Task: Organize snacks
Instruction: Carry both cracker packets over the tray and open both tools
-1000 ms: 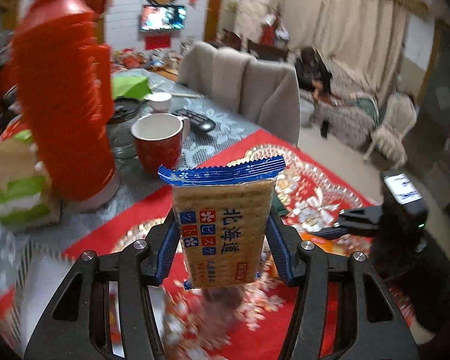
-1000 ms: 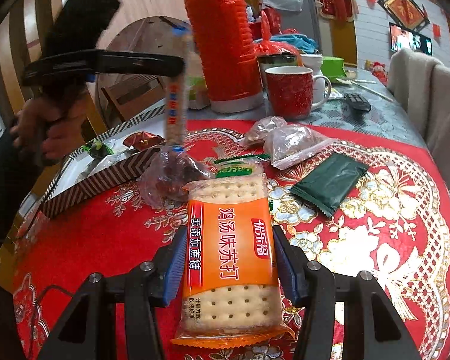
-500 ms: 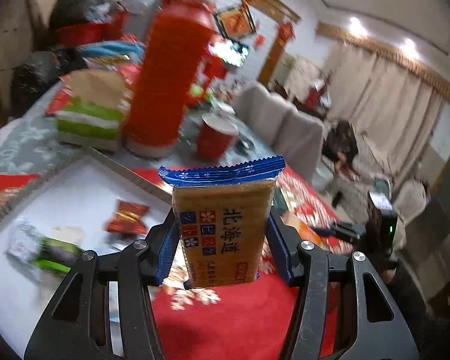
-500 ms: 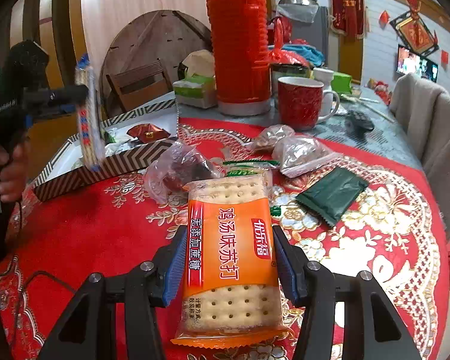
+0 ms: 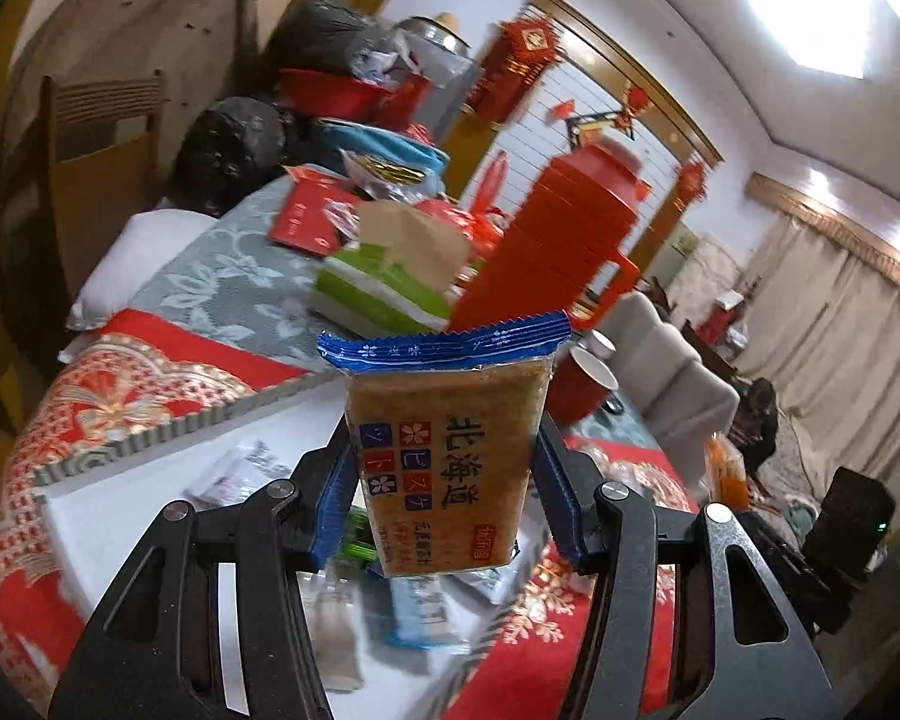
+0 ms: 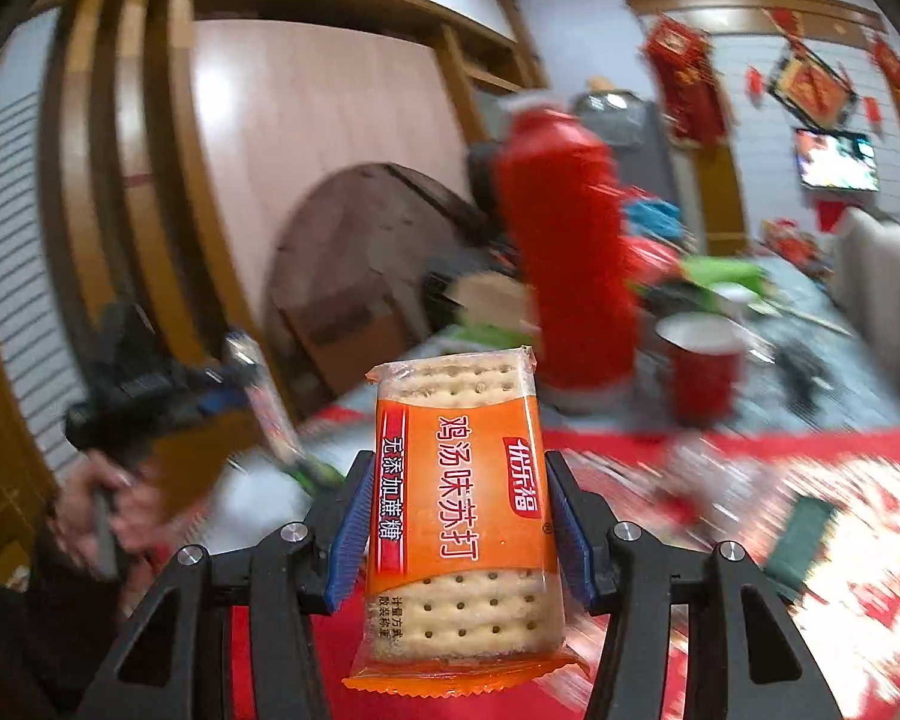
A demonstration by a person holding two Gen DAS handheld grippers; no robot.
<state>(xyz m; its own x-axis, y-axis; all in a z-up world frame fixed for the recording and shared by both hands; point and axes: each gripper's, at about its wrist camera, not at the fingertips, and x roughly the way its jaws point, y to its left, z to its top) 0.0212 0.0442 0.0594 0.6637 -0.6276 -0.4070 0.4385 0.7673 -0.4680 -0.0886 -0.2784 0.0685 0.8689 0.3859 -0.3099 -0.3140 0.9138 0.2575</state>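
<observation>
Left wrist view: the left tool [image 5: 444,510] is clamped on a biscuit packet [image 5: 447,468] with a blue crimped top, its blue pads [image 5: 333,516] pressing both sides, the packet standing upright. It hangs over a white tray [image 5: 126,516] with a striped rim, where a few small wrapped snacks [image 5: 420,606] lie, blurred. Beyond the tray, on the table [image 5: 222,294], stand a red flask [image 5: 558,246], a green tissue pack [image 5: 378,294] and a red mug [image 5: 582,384]. At the right edge the right tool [image 5: 726,480] shows with something orange in it.

Right wrist view, heavily blurred: the right tool [image 6: 457,534] grips an orange cracker packet [image 6: 459,516] upright between its pads, lifted clear above the red tablecloth [image 6: 810,510]. Off to the left, a hand [image 6: 108,516] carries the left tool [image 6: 252,390] with its packet, seen edge-on. The flask [image 6: 564,276] and mug [image 6: 702,372] stand behind.
</observation>
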